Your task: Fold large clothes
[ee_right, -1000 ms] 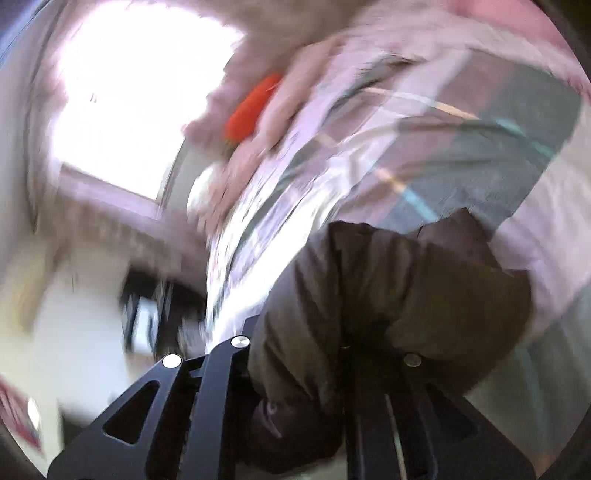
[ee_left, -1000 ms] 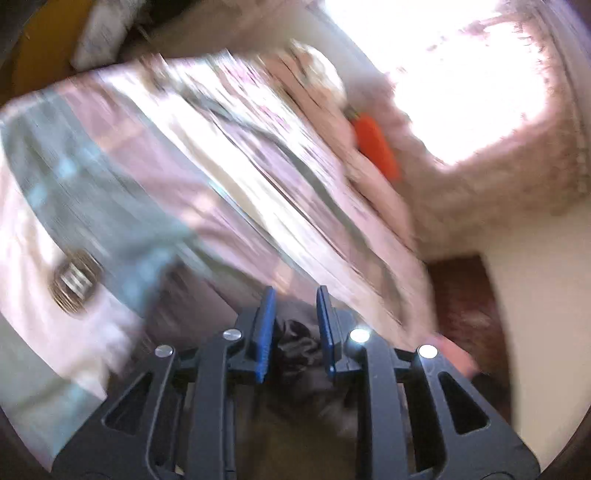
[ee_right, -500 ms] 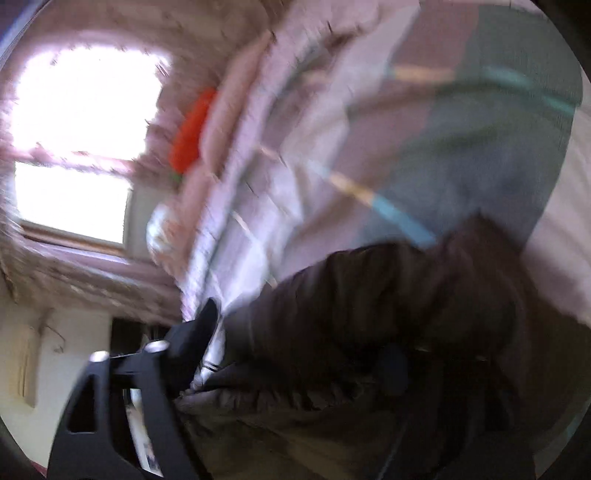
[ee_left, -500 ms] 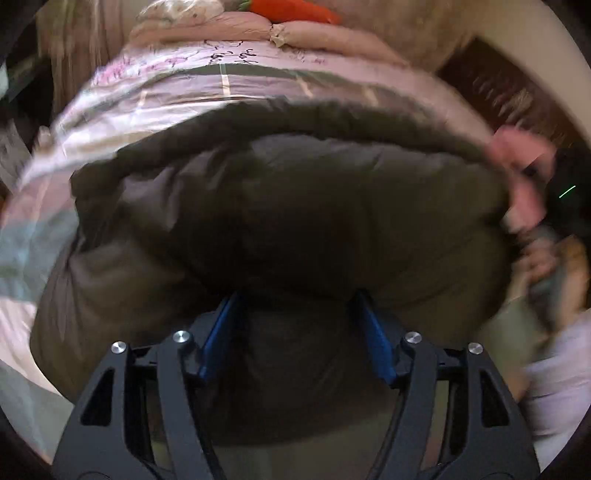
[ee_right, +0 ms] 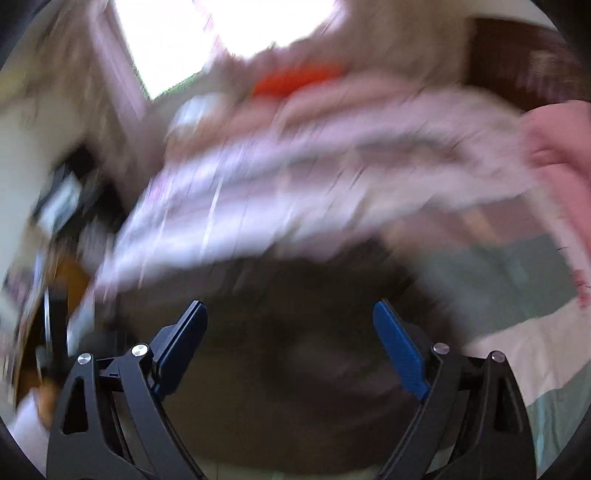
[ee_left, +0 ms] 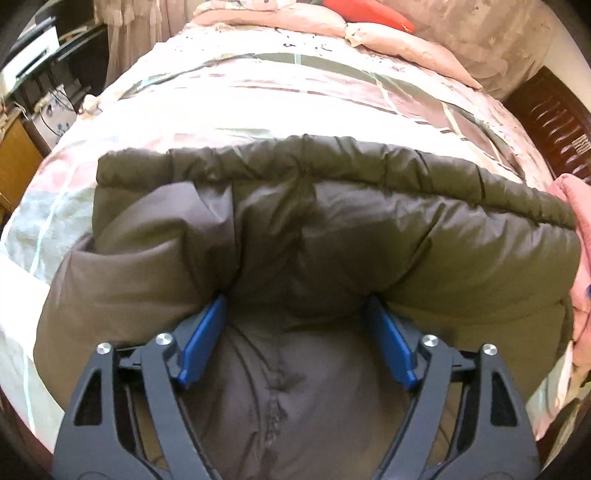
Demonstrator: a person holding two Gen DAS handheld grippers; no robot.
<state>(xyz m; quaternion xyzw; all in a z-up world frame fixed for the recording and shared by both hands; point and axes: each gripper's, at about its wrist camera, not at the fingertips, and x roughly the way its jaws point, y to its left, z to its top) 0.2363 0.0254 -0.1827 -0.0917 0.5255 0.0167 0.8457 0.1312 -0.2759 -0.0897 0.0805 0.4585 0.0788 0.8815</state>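
A dark olive-brown puffer jacket (ee_left: 295,221) lies folded on a bed with a pink and grey-green patterned cover (ee_left: 280,85). My left gripper (ee_left: 295,306) is open, its blue pads wide apart and pressed against the jacket's puffy fabric. The right wrist view is blurred by motion. There my right gripper (ee_right: 290,308) is open, with the dark jacket (ee_right: 295,332) just below and in front of it.
Pink pillows (ee_left: 388,40) and a red cushion (ee_left: 369,14) lie at the bed's head. A pink garment (ee_left: 576,236) lies at the jacket's right. Shelves with equipment (ee_left: 33,66) stand left of the bed. A dark wooden headboard (ee_left: 550,107) is at the right.
Both grippers were shut on the jacket one second ago and have opened. The jacket now lies on the bed. The right gripper is still swinging.
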